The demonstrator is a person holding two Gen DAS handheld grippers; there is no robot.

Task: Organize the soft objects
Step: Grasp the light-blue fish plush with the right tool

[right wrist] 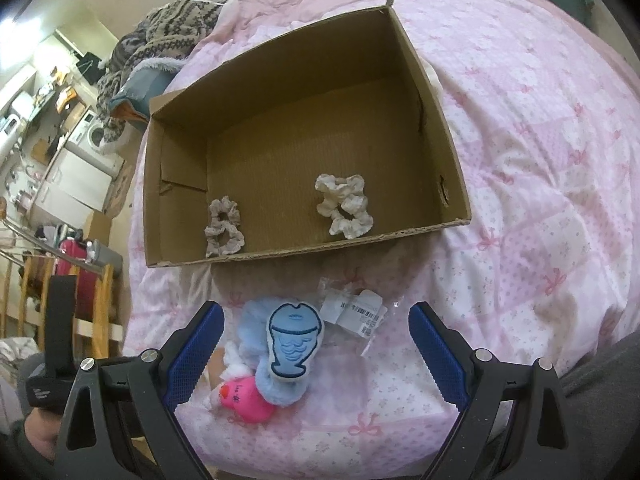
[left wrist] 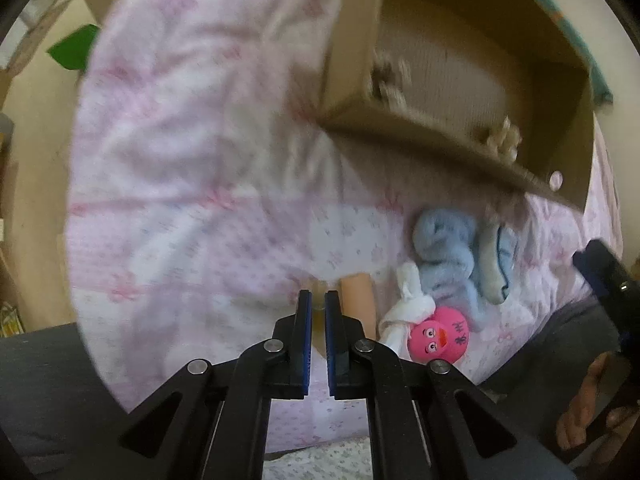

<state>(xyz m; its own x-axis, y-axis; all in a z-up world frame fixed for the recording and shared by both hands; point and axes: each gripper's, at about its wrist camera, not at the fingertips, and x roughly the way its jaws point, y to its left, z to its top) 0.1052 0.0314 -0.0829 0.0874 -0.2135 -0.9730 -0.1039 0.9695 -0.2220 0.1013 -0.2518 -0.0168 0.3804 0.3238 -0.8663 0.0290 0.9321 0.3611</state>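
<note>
An open cardboard box (right wrist: 452,152) lies on the pink bed and holds a beige scrunchie (right wrist: 224,228) and a cream scrunchie (right wrist: 346,204). In front of it lie a fluffy blue scrunchie with a blue fish patch (right wrist: 294,338), a pink round toy (right wrist: 246,400) and a white cloth piece (right wrist: 236,370). My right gripper (right wrist: 316,356) is open wide around the blue scrunchie. My left gripper (left wrist: 318,336) is nearly shut and empty, left of the pink toy (left wrist: 438,338), the blue scrunchie (left wrist: 452,256) and the box (left wrist: 440,136).
A clear plastic packet with a barcode label (right wrist: 358,312) lies right of the blue scrunchie. The pink quilt (right wrist: 540,160) covers the bed. A patterned knit pile (right wrist: 160,40) lies beyond the box. A wooden rack (right wrist: 92,304) stands left of the bed.
</note>
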